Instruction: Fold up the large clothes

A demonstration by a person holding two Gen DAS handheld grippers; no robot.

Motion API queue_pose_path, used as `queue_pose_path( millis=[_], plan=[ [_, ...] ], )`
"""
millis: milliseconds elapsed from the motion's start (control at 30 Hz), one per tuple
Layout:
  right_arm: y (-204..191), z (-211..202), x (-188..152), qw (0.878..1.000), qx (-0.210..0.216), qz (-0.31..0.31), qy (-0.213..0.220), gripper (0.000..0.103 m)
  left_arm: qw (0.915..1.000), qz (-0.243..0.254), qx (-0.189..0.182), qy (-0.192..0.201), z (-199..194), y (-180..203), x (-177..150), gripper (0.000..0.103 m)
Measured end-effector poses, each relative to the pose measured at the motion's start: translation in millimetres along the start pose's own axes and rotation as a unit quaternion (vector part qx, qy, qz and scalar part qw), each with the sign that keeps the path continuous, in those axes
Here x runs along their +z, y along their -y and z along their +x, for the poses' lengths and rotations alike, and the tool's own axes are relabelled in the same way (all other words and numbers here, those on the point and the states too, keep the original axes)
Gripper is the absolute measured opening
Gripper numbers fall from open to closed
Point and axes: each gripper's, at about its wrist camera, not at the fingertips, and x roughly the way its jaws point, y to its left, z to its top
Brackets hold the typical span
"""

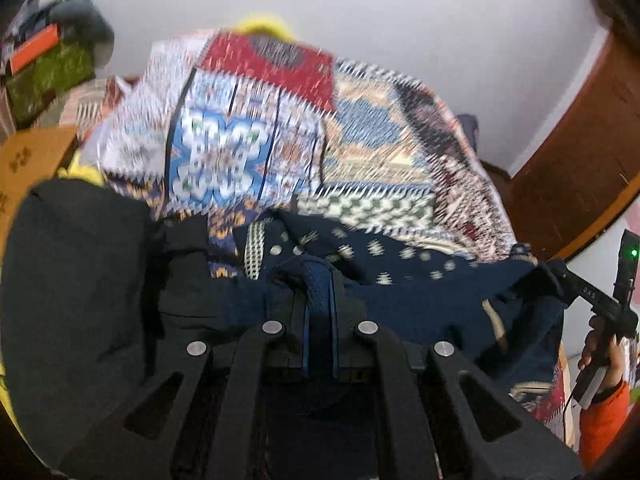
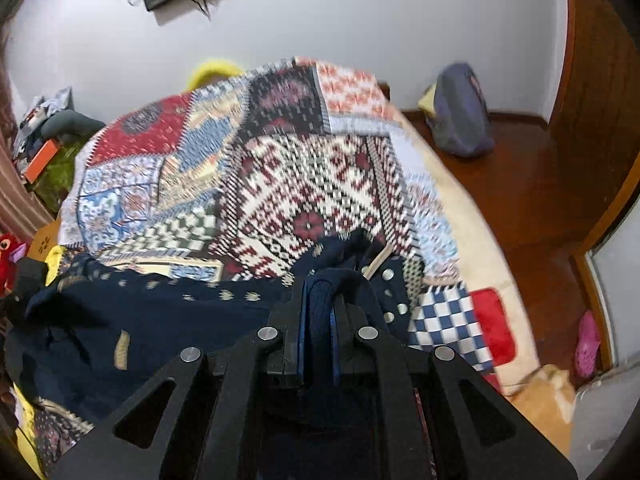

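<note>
A navy blue garment [image 1: 420,300] with small pale motifs hangs stretched between my two grippers above a bed. My left gripper [image 1: 319,280] is shut on a bunched fold of the navy garment. My right gripper [image 2: 320,292] is shut on another bunched edge of the same garment [image 2: 160,320], which drapes away to the left in the right wrist view. The right gripper also shows at the far right of the left wrist view [image 1: 560,276], held by a hand in an orange sleeve. A black garment [image 1: 80,280] lies at the left.
A patchwork bedspread [image 2: 280,168] covers the bed. A yellow pillow [image 2: 212,70] lies at its far end. A blue bag [image 2: 460,112] leans on the wall over the wooden floor [image 2: 520,200]. Clutter and a green box [image 1: 48,76] stand at the left. A pink shoe [image 2: 588,344] lies at the right.
</note>
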Motion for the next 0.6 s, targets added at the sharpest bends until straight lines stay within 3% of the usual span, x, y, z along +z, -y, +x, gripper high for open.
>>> queue_pose_path(
  millis=[100, 200, 267, 333, 433, 500, 600],
  plan=[
    [4.0, 16.8, -2.7, 1.0, 0.003, 0.009, -0.023, 0.01, 0.9997, -0.006, 0.002, -0.025, 21.5, -7.9, -1.6, 0.009],
    [4.4, 23.3, -5.8, 0.999, -0.011, -0.005, -0.042, 0.025, 0.9991, -0.006, -0.005, -0.041, 30.1, -10.4, -2.6, 0.009],
    [5.4, 23.5, -5.9, 0.998, -0.026, -0.015, -0.05, 0.044, 0.9989, 0.005, -0.003, -0.047, 29.5, -7.9, -1.5, 0.011],
    [7.7, 18.4, -4.0, 0.997, -0.043, -0.022, -0.057, 0.05, 0.9984, 0.018, -0.002, -0.054, 24.1, -2.6, 0.6, 0.013],
    [11.5, -2.8, -0.9, 0.997, -0.048, -0.025, -0.047, 0.05, 0.9987, 0.031, -0.012, -0.039, -0.5, 3.2, 4.6, 0.027],
    [13.3, -20.8, 1.4, 0.998, -0.049, -0.027, -0.03, 0.05, 0.9994, 0.034, -0.002, -0.01, -21.4, 5.6, 8.9, 0.049],
    [11.0, -48.7, 0.7, 0.999, -0.04, -0.032, -0.003, 0.05, 0.9986, 0.044, 0.006, 0.027, -49.3, 9.0, 13.1, 0.052]
  ],
)
